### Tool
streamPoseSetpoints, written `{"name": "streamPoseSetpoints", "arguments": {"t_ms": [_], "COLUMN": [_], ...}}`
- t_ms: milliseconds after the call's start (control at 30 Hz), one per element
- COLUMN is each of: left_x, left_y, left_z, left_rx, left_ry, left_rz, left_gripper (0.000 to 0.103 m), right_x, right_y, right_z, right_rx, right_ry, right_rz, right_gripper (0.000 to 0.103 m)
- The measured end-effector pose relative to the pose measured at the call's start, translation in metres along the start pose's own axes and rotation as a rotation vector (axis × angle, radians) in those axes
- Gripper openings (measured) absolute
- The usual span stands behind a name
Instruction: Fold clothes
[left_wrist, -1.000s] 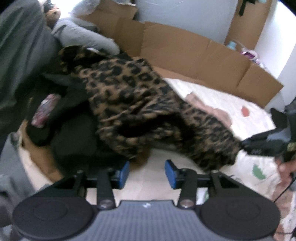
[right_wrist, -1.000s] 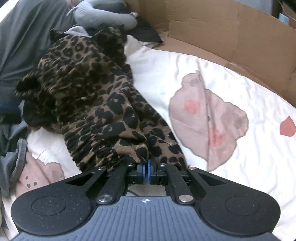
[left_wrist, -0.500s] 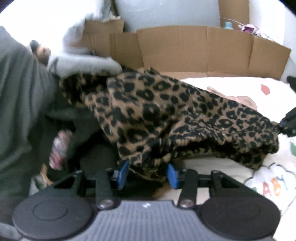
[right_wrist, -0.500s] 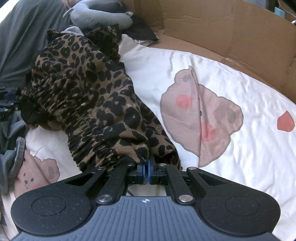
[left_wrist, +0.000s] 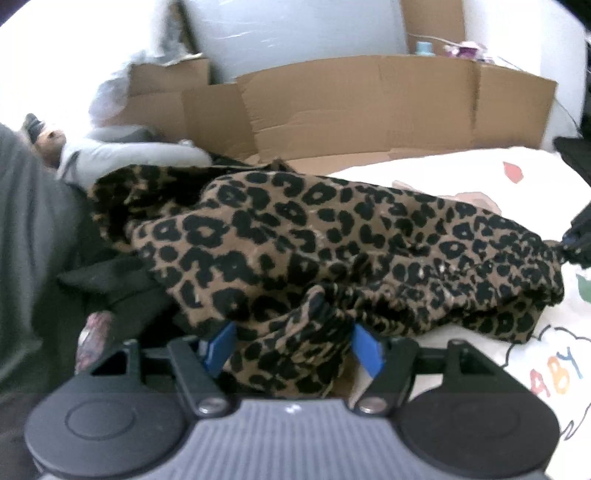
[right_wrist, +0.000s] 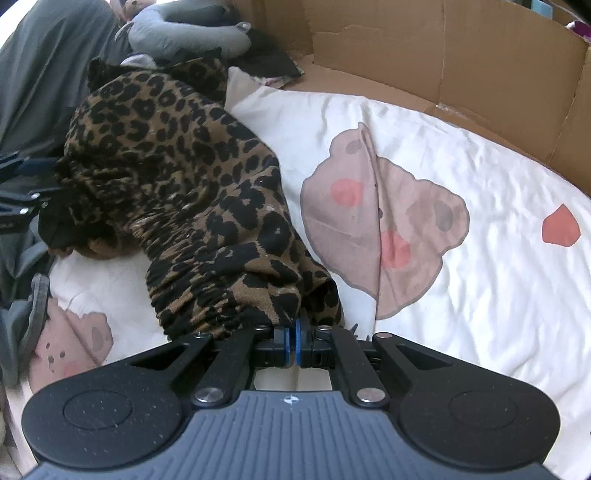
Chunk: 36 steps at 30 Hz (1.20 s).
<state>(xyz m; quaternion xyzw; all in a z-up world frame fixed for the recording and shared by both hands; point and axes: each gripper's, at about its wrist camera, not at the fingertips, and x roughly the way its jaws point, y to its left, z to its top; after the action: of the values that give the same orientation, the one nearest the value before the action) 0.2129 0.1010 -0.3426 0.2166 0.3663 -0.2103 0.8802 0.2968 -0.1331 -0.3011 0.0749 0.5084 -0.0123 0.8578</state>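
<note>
Left tool (left_wrist: 291, 345): blue pads spread wide, cloth bunched between them. Right tool (right_wrist: 294, 341): pads pressed together, pinching fabric at the tips.

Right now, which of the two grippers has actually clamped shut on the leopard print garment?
The right gripper: its blue pads are pinched together on the leopard print garment. The left gripper is open, with fabric bunched between its spread fingers.

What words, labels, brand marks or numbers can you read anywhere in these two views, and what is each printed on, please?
"ABY": coloured letters on the white printed sheet, beside the leopard-print garment; any letter before them is hidden, so the full word cannot be confirmed.
A small white emblem sits on the left gripper body and on the right gripper body: a mark, no letters.
Items behind the cardboard: too blurred to read.
</note>
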Motion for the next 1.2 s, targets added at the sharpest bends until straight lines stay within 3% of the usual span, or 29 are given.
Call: {"name": "streamPoseSetpoints", "arguments": {"t_ms": [133,167,233,433,600,900,1200], "left_x": [0.021,0.021,0.02,0.019,-0.019,-0.104,-0.207], "left_y": [0.001,0.003,0.006,0.016,0.029,0.025,0.012], "left_z": [-0.002,-0.002,-0.001,0.001,0.01,0.034,0.046], "left_rx": [0.019,0.004,-0.027,-0.117,-0.229,-0.267,-0.31], "left_ry": [0.015,0.021,0.033,0.067,0.04,-0.019,-0.08], "left_rz": [-0.036,-0.049,-0.076,-0.156,-0.238,-0.32,-0.349], "left_gripper": [0.069,0.066,0.048,0.032,0.029,0.026,0.024], "right_x": [-0.007,-0.009,-0.013,-0.041,-0.083,-0.175,-0.262], "right_y": [-0.005,-0.006,-0.008,-0.011,-0.024,-0.039,-0.041], "right_z": [-0.001,-0.002,-0.003,-0.013,-0.022,-0.031,-0.036], "right_rx": [-0.017,-0.019,-0.033,-0.132,-0.121,-0.144,-0.186], "right_ry": [0.002,0.002,0.002,0.029,0.019,-0.023,-0.091], "right_rz": [0.006,0.007,0.007,-0.016,-0.042,-0.069,-0.088], "right_gripper": [0.0,0.0,0.0,0.0,0.0,0.0,0.0]}}
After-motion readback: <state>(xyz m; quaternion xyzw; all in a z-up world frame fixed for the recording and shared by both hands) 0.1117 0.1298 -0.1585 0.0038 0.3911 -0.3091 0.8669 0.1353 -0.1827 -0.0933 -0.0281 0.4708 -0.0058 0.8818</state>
